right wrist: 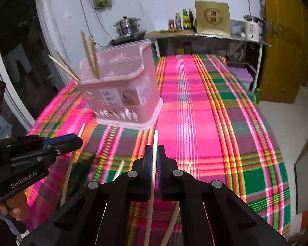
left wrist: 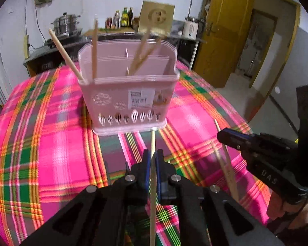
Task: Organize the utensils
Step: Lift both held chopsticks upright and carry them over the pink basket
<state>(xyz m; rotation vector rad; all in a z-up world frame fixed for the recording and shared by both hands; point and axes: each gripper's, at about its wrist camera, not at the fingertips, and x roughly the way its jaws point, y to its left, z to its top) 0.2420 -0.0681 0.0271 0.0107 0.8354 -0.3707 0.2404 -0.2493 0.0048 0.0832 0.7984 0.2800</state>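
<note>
Left hand-held gripper (left wrist: 153, 155): jaws nearly closed, clamped on a single chopstick (left wrist: 152, 184). The stick is thin, straight, pale wood, round in section; it runs lengthwise between the blue pads, its tip poking out ahead of the fingertips.

Right hand-held gripper (right wrist: 154, 153): jaws likewise pinched together on a second chopstick (right wrist: 153, 174), paler, almost cream, same slim tapered form. A further pale stick (right wrist: 170, 225) lies under this gripper, partly hidden by the black frame.

Utensil basket (left wrist: 129, 94): stands straight ahead of the left gripper, ahead and to the left of the right one. Translucent pink plastic, rectangular with rounded corners, inner dividers making several compartments, oval slots along the base, flower-shaped cut-outs and a paper label on the front wall. Several wooden chopsticks (left wrist: 94, 51) already stand in it, leaning at different angles, some over the left rim.

Surface beneath: a counter covered with a plaid cloth (left wrist: 51, 143), bright pink with green, orange and yellow stripes, woven look, blurred in places.

Loose chopsticks on the cloth (right wrist: 119, 170) between the two grippers; exact count unclear.

Each gripper body is matte black with round metal pins.
</note>
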